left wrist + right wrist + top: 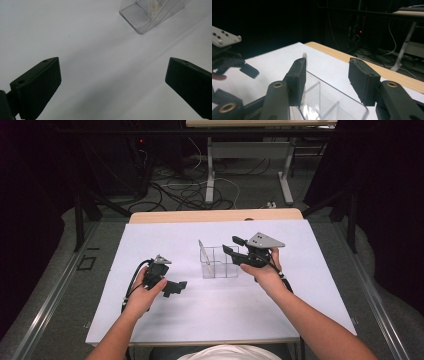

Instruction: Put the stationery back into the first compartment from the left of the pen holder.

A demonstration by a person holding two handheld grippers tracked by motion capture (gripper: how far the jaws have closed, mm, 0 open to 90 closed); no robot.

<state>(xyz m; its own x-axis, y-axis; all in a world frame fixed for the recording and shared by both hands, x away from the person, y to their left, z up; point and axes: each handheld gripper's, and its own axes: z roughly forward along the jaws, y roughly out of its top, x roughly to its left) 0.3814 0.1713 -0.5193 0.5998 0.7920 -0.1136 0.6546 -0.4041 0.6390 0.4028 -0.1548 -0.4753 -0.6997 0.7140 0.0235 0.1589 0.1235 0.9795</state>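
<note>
High view has the clear box [218,264] mid-worktop [150,320], the right gripper [234,246] above its right end with jaws apart and empty, the left gripper [176,289] open nearby; I'd square the jaws to a wall before closing.

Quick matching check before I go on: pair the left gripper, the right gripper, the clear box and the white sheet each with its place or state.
1. left gripper
2. right gripper
3. clear plastic divided box
4. white sheet

a. covers the wooden tabletop
b. raised, jaws open just above the box's right end
c. low over the sheet, jaws wide apart, nothing between them
d. stands mid-sheet between the grippers

Pairs: 1-c, 2-b, 3-d, 4-a
</note>
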